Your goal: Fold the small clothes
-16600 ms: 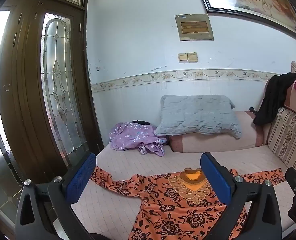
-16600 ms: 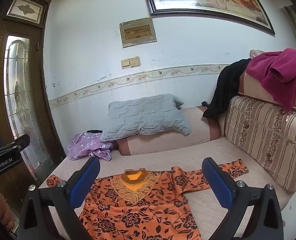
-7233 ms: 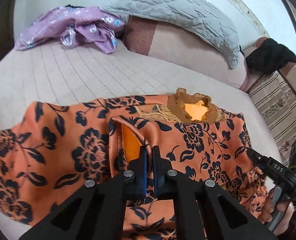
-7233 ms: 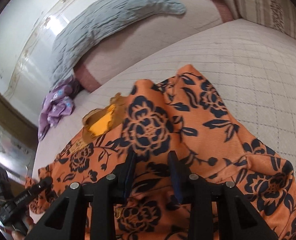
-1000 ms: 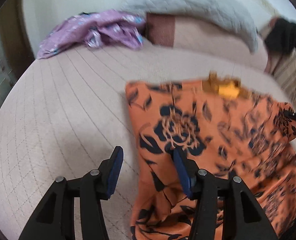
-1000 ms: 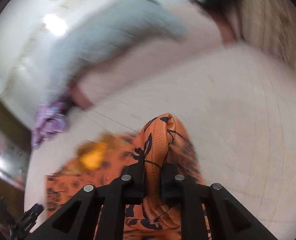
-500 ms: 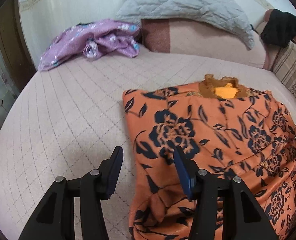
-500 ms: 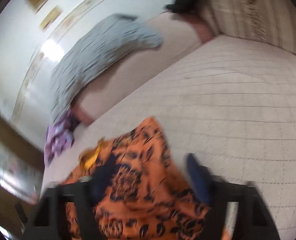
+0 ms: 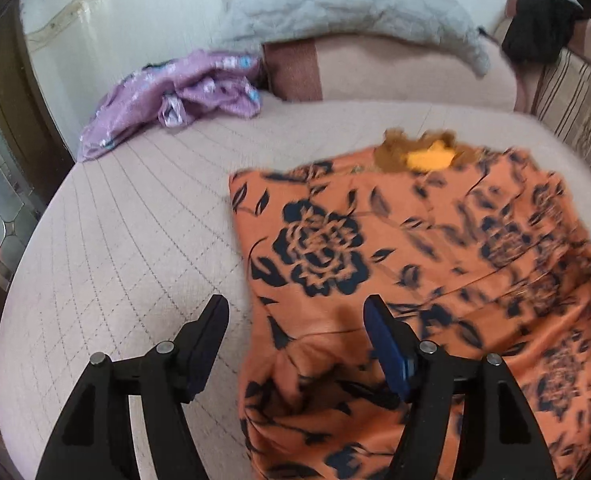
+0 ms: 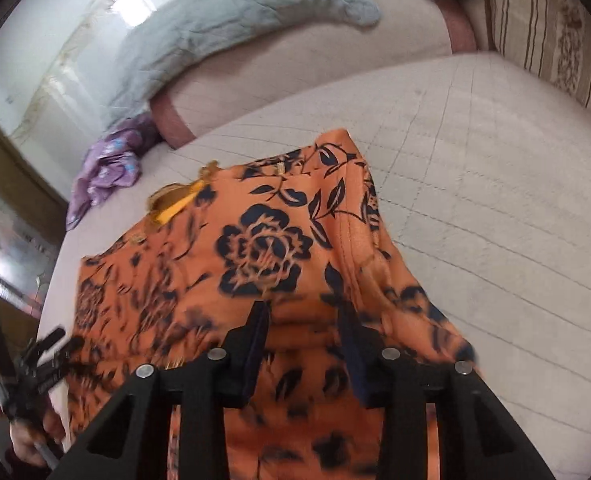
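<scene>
Both grippers, left [image 9: 295,320] and right [image 10: 303,320], hang unclenched over our orange top [image 9: 415,264]; careless regrasping could drag its folded sleeves loose.

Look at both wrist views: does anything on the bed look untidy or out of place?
Yes. A purple garment lies crumpled in a heap at the bed's far corner beside the grey pillow, unfolded. The orange floral top has both sides folded in, but its lower part is bunched and wrinkled near the left gripper.
</scene>
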Action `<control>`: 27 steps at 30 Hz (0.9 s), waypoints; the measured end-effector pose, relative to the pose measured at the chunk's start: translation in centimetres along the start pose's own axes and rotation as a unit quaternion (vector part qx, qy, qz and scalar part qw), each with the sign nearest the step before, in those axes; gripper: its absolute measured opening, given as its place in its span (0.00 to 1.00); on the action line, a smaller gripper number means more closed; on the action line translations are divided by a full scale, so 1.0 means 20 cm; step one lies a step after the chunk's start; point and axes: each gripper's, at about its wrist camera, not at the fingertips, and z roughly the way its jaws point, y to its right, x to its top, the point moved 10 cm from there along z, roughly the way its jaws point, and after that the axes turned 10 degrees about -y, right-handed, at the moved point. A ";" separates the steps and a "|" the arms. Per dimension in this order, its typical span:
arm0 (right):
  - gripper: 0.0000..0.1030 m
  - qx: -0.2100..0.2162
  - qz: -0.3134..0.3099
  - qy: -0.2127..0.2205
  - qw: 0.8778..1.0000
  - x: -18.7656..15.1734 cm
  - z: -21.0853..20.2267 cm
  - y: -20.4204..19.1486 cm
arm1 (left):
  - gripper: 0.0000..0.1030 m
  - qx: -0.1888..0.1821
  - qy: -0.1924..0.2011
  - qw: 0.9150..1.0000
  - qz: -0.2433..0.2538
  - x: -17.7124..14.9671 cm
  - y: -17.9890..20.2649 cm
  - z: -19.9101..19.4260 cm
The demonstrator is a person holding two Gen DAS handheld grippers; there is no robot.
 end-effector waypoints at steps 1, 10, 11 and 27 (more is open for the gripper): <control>0.40 0.003 -0.003 0.002 1.000 -0.04 -0.04 0.00 | 0.69 -0.002 0.007 1.000 -0.002 0.00 0.01 -0.03; 0.61 -0.005 -0.055 0.013 0.998 -0.38 -0.35 -0.03 | 0.71 0.005 0.057 0.998 -0.035 -0.18 0.19 -0.40; 0.61 -0.008 -0.067 0.015 0.998 -0.41 -0.38 -0.05 | 0.72 0.003 0.060 0.997 -0.037 -0.20 0.20 -0.43; 0.61 0.008 -0.160 0.041 0.986 -0.64 -0.66 -0.37 | 0.72 0.038 0.091 0.995 -0.035 -0.45 0.27 -0.81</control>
